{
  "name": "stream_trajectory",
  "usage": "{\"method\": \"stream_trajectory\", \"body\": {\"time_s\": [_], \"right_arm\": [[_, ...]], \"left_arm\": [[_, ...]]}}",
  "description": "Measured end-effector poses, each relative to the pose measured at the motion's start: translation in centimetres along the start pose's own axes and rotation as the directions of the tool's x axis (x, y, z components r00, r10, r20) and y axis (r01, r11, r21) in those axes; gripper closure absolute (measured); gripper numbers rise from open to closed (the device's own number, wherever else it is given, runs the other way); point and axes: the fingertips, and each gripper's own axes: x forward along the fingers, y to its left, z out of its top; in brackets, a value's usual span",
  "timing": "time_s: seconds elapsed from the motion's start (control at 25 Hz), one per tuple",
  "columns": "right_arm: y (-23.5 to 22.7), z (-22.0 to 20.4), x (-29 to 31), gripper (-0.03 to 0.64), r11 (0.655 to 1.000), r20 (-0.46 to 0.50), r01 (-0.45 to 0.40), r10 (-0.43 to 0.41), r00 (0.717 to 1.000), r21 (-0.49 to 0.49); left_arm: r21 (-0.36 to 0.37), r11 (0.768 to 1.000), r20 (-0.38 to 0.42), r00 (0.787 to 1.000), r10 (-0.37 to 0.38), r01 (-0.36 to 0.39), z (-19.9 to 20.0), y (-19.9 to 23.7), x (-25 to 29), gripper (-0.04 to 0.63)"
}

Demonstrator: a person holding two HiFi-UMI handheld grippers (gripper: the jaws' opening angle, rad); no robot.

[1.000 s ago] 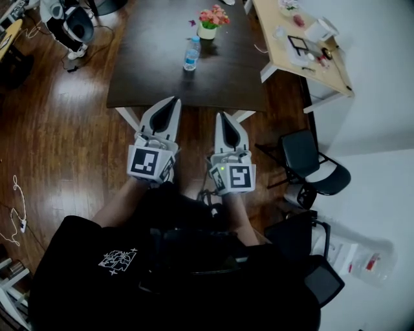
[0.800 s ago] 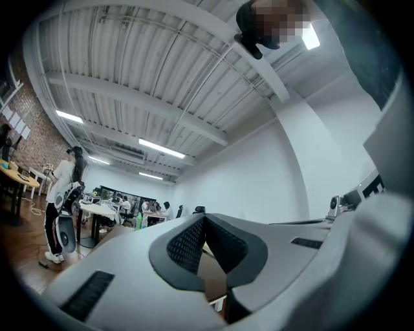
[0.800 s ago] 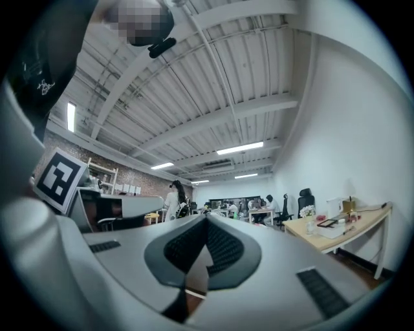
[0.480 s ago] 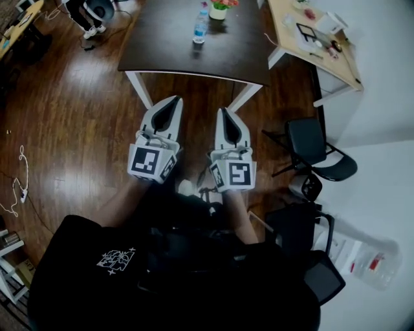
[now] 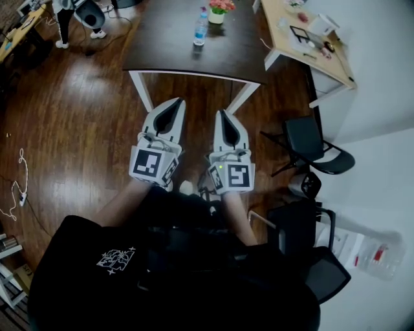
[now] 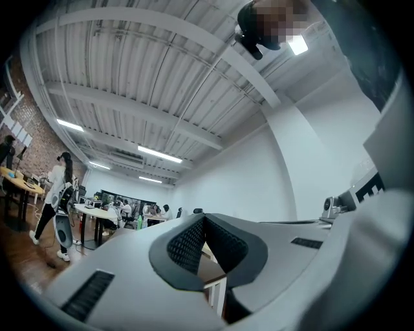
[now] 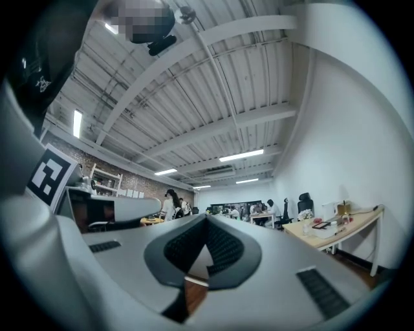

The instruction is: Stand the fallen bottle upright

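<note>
A clear plastic bottle [image 5: 201, 29] with a blue label stands upright on the dark table [image 5: 168, 45], beside a small pot of flowers [image 5: 220, 9]. Both grippers hang over the wooden floor, well short of the table's near edge and close to the person's body. My left gripper [image 5: 174, 102] is shut, its tips meeting with nothing between them [image 6: 204, 218]. My right gripper [image 5: 222, 114] is shut and empty too [image 7: 207, 218]. Both point roughly level towards the table.
A light wooden desk [image 5: 304, 39] with small items stands at the right. Black chairs [image 5: 314, 152] crowd the floor to my right. A person [image 5: 65, 13] stands at the far left. A cable [image 5: 16, 187] lies on the floor at the left.
The table and bottle have slid towards the top of the head view, farther from both grippers. The grippers drew back together and stayed shut.
</note>
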Motion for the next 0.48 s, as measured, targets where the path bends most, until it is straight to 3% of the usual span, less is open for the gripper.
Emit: {"method": "stream_trajectory", "body": {"time_s": [0.48], "right_arm": [[3.3,0.7,-0.1,0.604,1.000,0.010,0.030,-0.030,1.000,0.003]], "left_arm": [[-0.006,0.999,0.007,0.999,-0.045,0.045,0.8,1.1,-2.5,0.597]]}}
